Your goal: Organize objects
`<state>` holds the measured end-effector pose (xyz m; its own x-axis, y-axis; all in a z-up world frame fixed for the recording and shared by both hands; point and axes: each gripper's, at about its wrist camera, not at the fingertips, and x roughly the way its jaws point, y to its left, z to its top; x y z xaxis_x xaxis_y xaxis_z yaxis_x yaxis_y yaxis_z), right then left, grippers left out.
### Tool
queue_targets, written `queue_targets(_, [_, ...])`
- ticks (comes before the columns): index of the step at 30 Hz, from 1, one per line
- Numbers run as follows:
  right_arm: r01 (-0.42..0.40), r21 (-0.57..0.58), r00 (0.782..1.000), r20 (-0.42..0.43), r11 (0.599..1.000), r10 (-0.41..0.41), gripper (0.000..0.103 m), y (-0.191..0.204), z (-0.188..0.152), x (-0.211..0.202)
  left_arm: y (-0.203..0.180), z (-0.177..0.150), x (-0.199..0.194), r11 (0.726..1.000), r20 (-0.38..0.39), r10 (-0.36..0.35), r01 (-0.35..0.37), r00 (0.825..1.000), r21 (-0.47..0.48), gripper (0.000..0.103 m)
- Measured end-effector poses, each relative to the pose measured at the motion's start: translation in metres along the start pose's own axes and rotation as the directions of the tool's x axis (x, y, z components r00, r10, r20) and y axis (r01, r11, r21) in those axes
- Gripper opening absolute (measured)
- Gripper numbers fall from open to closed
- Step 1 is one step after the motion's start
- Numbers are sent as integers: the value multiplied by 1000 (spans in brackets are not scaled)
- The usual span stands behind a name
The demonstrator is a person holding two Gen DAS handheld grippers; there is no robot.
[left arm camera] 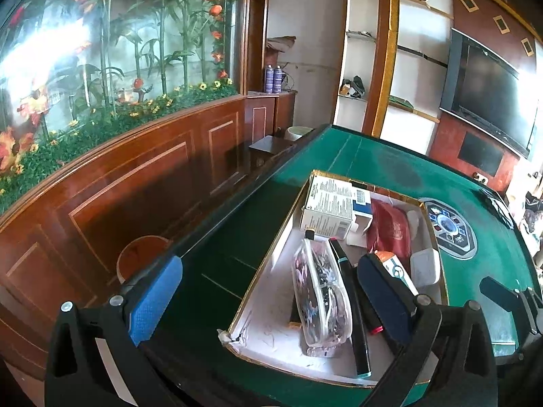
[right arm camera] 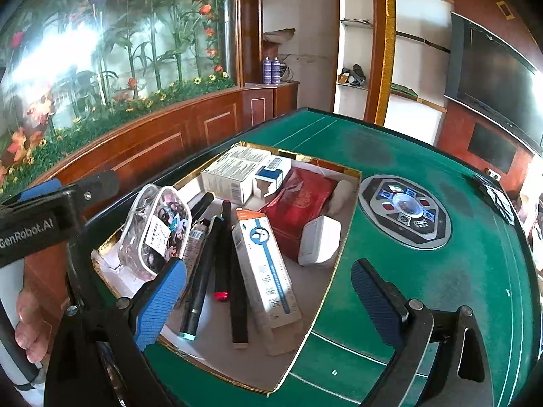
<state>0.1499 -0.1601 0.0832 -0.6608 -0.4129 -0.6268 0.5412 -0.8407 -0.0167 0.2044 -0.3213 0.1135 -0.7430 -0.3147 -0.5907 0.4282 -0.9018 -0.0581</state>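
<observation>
A: Right wrist view shows the box (right arm camera: pixel 353 183) on the green tabletop (right arm camera: pixel 458 271) already holding everything: clear pouch (right arm camera: pixel 156 230), pens (right arm camera: pixel 203 271), long carton (right arm camera: pixel 268 278), red packet (right arm camera: pixel 298 203).

B: Anything outside it?

A: Nothing loose that I see. Both the right tongs (right arm camera: pixel 268 291) and left tongs (left arm camera: pixel 268 291) hang wide and empty above it. Looks nearly finished.
</observation>
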Motion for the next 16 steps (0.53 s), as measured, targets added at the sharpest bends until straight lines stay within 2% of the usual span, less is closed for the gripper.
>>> queue_targets(3, [-2, -10, 1000, -7, 1000, 2, 100, 3, 0, 3, 1, 0, 3, 1000, -9, -4, 4, 1000, -3, 103])
queue_targets(12, [-15, -2, 1000, -22, 1000, 15, 100, 2, 0, 8, -2, -3, 4, 997, 2, 70, -70, 998, 14, 103])
queue_targets(16, [-16, 21, 1000, -14, 1000, 17, 100, -4, 0, 5, -8, -2, 3, 998, -14, 53, -53, 998, 17, 103])
